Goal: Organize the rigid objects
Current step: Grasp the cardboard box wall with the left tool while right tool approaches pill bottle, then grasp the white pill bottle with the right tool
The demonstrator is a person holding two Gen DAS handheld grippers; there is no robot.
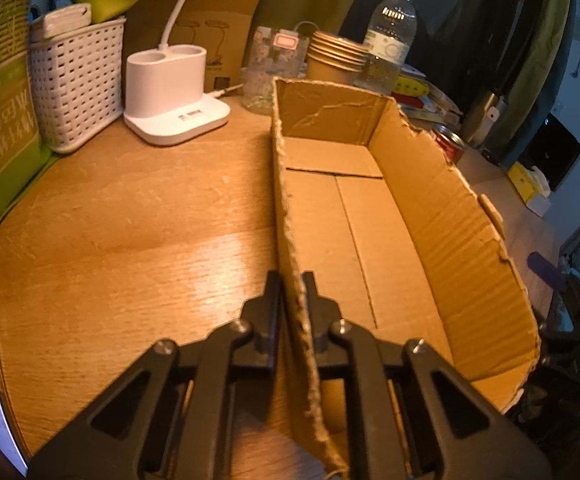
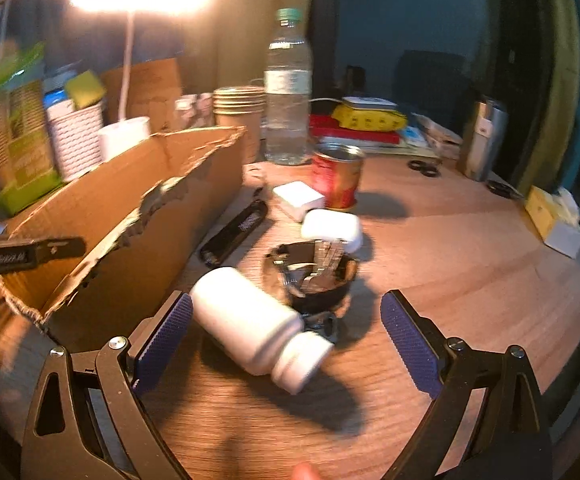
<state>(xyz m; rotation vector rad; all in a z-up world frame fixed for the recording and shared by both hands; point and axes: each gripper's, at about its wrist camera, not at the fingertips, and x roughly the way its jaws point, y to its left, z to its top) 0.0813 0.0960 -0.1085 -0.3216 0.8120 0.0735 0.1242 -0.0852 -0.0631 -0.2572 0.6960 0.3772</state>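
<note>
Wooden desk [image 1: 129,216] under warm lamplight, with a torn cardboard box [image 1: 370,208] and loose rigid objects beside it.

We see the left tool [image 1: 291,280] closed narrowly on the box's near long wall, one finger outside and one inside; the box interior is bare. From the right wrist view we see the right tool [image 2: 285,320] spread wide, its blue pads on either side of a white bottle [image 2: 257,332] that lies on its side on the desk, just right of the box [image 2: 129,216]. Beyond the bottle we note a black bowl [image 2: 314,280] holding metal pieces, a white case [image 2: 332,228], a white block [image 2: 298,198], a red can [image 2: 336,176], and a black pen-like item [image 2: 235,232] along the box wall.
</note>
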